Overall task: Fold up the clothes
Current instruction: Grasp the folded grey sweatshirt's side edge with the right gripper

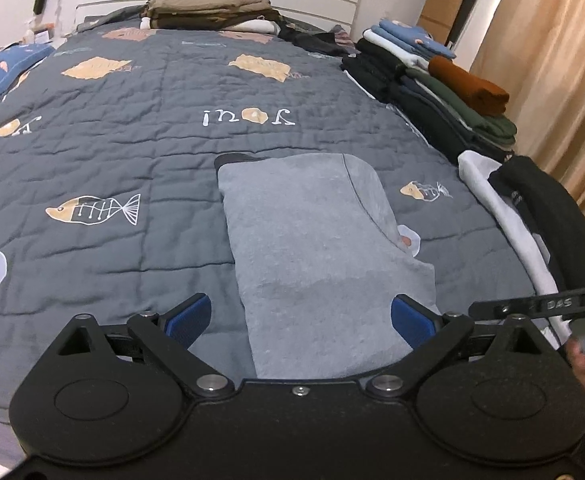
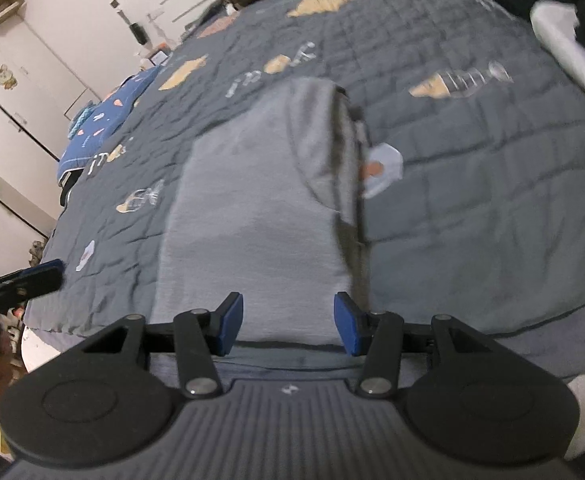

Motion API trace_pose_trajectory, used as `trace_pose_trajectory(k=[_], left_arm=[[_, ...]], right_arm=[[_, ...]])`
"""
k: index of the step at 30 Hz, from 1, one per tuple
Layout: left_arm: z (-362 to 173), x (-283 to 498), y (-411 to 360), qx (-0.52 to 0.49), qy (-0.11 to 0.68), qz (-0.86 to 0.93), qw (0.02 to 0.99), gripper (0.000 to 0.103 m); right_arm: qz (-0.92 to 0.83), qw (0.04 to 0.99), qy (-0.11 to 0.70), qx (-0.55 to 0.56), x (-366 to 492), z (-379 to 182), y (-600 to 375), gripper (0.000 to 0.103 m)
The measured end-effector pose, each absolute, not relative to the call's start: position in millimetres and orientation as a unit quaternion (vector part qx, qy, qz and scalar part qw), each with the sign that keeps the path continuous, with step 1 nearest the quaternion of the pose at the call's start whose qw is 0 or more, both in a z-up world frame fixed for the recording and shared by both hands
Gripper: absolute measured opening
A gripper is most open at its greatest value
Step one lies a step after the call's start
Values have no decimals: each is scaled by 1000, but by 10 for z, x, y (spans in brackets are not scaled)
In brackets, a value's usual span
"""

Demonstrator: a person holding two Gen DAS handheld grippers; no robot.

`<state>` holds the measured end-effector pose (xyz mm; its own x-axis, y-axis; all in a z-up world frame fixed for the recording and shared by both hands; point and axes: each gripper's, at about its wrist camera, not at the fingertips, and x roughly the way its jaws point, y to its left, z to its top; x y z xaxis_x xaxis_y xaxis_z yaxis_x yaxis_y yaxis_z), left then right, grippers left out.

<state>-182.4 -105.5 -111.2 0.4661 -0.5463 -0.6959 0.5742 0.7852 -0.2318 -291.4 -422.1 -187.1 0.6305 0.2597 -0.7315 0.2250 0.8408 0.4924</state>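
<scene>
so the grey garment (image 1: 316, 248) is lying half-folded on the bed (image 1: 132, 152), soft floppy knit that'll sag, both the left claw (image 1: 300, 320) and right claw (image 2: 288, 324) spread empty over its near edge, I'd pinch the corners

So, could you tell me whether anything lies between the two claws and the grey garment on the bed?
Nothing visible does. The left claw and right claw are both open just above the near end of the grey garment, with only its fabric between their pads.
</scene>
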Motion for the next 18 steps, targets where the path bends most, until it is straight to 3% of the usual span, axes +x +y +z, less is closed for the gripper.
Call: trace_pose_trajectory(k=[14, 18], left_arm=[[-1159, -1834, -985, -14, 402, -312, 861, 97], [-1147, -1842, -948, -17, 402, -309, 862, 97]], right_arm=[[74, 814, 430, 384, -2677, -2605, -4650, 50], [100, 804, 425, 403, -2644, -2761, -4694, 59]])
